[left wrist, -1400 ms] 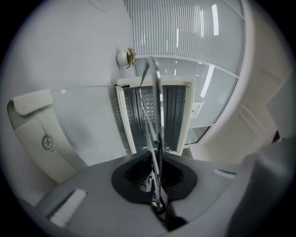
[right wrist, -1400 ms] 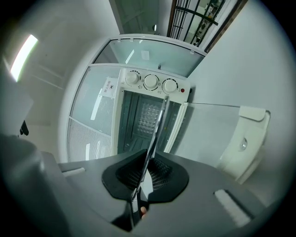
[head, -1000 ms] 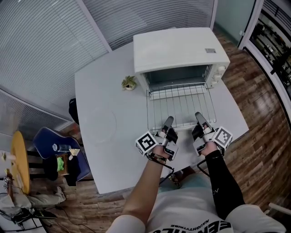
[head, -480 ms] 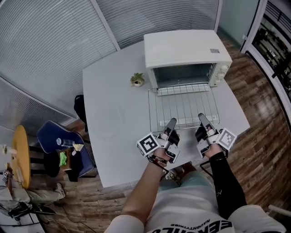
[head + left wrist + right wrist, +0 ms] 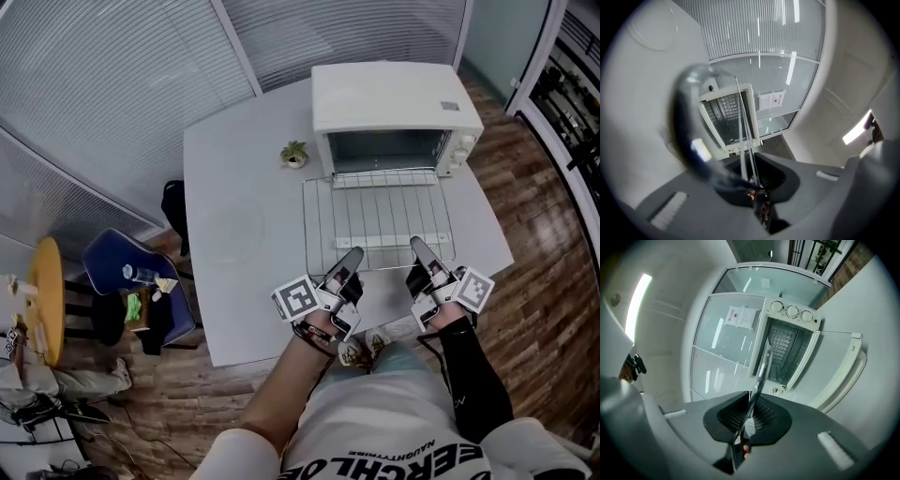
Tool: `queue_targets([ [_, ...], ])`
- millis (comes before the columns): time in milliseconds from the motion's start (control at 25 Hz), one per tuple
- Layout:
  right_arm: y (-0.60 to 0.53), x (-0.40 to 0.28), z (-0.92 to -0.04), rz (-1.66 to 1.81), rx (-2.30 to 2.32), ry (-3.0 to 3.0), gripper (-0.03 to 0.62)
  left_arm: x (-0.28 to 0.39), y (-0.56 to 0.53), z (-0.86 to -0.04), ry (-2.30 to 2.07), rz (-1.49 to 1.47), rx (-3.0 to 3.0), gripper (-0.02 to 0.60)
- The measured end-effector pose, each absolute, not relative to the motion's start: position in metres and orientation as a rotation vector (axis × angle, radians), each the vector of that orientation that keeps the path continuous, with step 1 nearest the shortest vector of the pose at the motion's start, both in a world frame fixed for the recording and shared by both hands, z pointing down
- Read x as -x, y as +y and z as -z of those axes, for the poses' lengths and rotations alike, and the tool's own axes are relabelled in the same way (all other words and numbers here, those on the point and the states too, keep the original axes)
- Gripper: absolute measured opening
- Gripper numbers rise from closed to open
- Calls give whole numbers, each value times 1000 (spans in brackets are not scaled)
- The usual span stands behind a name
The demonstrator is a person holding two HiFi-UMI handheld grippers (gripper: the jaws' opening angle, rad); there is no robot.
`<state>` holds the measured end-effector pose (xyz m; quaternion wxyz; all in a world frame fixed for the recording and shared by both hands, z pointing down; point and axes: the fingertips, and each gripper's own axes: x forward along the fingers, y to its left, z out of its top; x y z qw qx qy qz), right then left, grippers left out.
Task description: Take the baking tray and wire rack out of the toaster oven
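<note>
Far to the left a round yellow table stands on the wood floor. Next to it is a blue chair with small things on it. The chair is close to the white desk. A little plant sits on the desk, just beside the left side of the toaster oven.

The person holds the left gripper near the front edge of the desk. Its fingers are squeezed tight on the near edge of the wire rack, toward the rack's left corner. In the left gripper view the thin wires run straight out from between the fingers toward the oven.

The wire rack is out in front of the oven, lying flat over the desk. Its far edge is close to the oven's open mouth, over the open door. I cannot tell if it touches the door. The inside of the oven looks dark.

The right gripper is on the arm with the black sleeve. Its fingers are squeezed tight on the same near edge, toward the right corner. The right gripper view shows three knobs on the oven.
</note>
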<state>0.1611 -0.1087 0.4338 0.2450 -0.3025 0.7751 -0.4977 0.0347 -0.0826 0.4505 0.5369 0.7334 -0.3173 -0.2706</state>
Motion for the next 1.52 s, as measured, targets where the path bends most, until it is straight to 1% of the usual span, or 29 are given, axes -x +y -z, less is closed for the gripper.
queue_targets([
  [240, -105, -157, -425, 1392, 670, 2192, 11, -35, -74, -437, -815, 636, -1764, 61],
  [680, -96, -151, -427, 1464, 360, 2403, 12, -37, -54, -439, -988, 684, -1777, 60],
  [1080, -69, -86, -437, 1583, 85, 2501, 14, 16, -5, -449, -1210, 788, -1674, 61],
  [1520, 1, 6, -444, 1656, -196, 2605, 14, 92, 83, -458, -1416, 922, -1559, 60],
])
